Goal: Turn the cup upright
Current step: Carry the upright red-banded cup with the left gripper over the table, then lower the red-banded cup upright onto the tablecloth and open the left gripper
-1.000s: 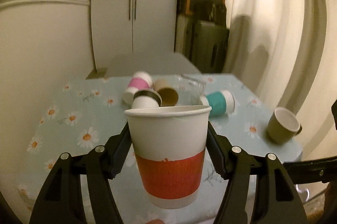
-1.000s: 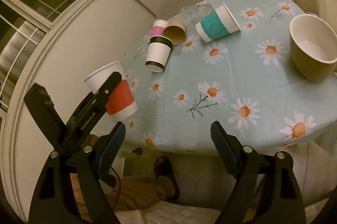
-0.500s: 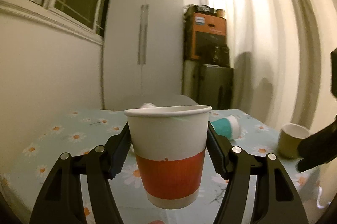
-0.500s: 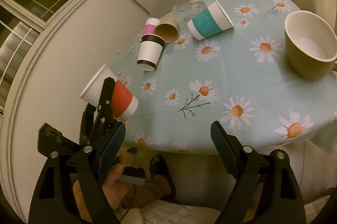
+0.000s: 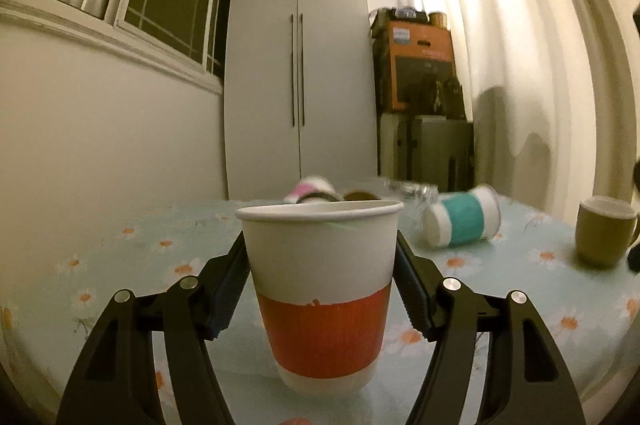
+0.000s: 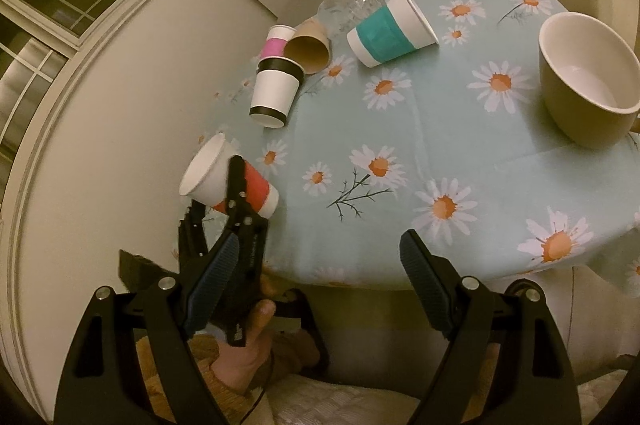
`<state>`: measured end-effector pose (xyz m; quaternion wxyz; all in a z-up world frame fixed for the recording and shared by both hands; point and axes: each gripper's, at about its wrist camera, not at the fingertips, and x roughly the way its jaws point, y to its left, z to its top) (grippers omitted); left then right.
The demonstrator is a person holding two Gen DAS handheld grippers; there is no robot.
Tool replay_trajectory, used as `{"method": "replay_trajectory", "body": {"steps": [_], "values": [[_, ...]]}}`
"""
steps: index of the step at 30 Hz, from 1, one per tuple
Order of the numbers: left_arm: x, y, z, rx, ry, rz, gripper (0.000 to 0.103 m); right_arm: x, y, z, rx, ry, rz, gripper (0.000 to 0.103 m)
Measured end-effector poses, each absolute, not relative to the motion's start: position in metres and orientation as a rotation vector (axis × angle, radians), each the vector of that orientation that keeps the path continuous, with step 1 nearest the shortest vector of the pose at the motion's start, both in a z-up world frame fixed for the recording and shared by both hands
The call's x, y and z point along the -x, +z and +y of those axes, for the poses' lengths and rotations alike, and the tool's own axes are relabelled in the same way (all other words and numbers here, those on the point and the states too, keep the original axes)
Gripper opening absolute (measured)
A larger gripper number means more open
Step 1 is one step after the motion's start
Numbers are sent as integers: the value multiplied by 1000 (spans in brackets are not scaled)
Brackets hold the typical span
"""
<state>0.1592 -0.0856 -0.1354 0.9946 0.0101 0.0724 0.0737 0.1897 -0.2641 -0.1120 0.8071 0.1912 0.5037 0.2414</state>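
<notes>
Near the table (image 6: 460, 153) edge, the left gripper (image 5: 320, 285) clamps the red-banded cup (image 5: 320, 289) mouth-up, probably to stand it; the right gripper (image 6: 316, 281) hangs open.

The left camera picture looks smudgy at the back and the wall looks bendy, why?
In the left wrist view the red-banded cup in the left gripper is fairly sharp, while the teal cup and olive mug behind are smeared, which looks like motion blur; the fisheye lens bows the curtain. The right wrist view is crisper, with warm yellowish light.
</notes>
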Motion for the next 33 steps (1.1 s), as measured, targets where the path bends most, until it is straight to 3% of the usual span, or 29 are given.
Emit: {"method": "replay_trajectory", "body": {"steps": [17,23,30,31,33], "values": [[-151,-144,-89,-33,138,160,68,-189,-112,-265,-407,519,1079,82],[-150,-146,-91,-37,140,177,83,-189,-112,-265,-406,519,1081,82],[-142,-137,-91,-37,126,198,85,-188,-110,-266,-405,515,1075,82],[-141,-134,-90,-31,125,208,92,-188,-110,-266,-404,513,1073,82],[-137,-127,-88,-16,122,214,97,-187,-109,-267,-412,518,1064,82]]}}
